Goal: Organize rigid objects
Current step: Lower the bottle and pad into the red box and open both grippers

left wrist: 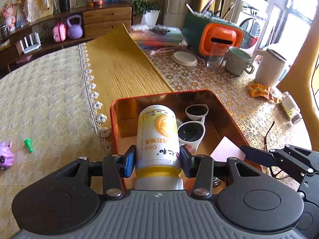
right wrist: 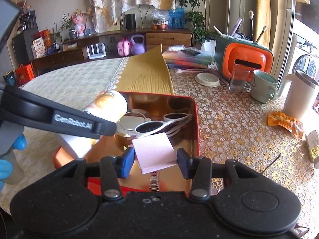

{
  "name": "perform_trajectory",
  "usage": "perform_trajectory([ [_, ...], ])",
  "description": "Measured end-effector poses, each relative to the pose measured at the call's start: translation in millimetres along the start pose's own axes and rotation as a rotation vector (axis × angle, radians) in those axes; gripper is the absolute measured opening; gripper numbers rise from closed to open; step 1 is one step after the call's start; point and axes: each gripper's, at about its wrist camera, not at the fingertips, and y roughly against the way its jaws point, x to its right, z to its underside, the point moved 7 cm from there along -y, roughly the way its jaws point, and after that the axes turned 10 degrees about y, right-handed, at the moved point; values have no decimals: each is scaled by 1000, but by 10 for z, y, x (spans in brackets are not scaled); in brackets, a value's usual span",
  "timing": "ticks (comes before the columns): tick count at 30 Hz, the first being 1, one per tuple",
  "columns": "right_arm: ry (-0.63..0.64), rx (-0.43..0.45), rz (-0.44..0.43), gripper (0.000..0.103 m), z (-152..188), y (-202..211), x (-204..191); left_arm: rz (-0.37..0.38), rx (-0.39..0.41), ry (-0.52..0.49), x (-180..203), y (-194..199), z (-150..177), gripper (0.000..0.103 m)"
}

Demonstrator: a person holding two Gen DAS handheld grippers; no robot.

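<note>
Both left tongs (left wrist: 158, 160) pads pinch the bottle (left wrist: 157, 137) (above the tin (left wrist: 225, 107)).

White bottle (left wrist: 157, 137): label reads "DHA" with "仁和", upside down in left wrist view. Left gripper (right wrist: 83, 124) arm: printed "GenRobot.AI". Remaining small print illegible.

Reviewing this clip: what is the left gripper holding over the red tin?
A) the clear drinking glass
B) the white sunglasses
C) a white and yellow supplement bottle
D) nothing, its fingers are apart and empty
C: in the left wrist view the left gripper has both pads pressed against the white and yellow bottle, above the red tin where the white sunglasses lie.
</note>
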Motion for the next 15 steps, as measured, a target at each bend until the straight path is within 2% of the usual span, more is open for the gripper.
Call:
perform_trajectory([
  [7,39,-45,-7,46,31,-112,-27,0,-63,10,6,-208,104,45],
  [15,50,-79,0,46,84,-206,-14,0,-68,-1,23,-230,119,45],
])
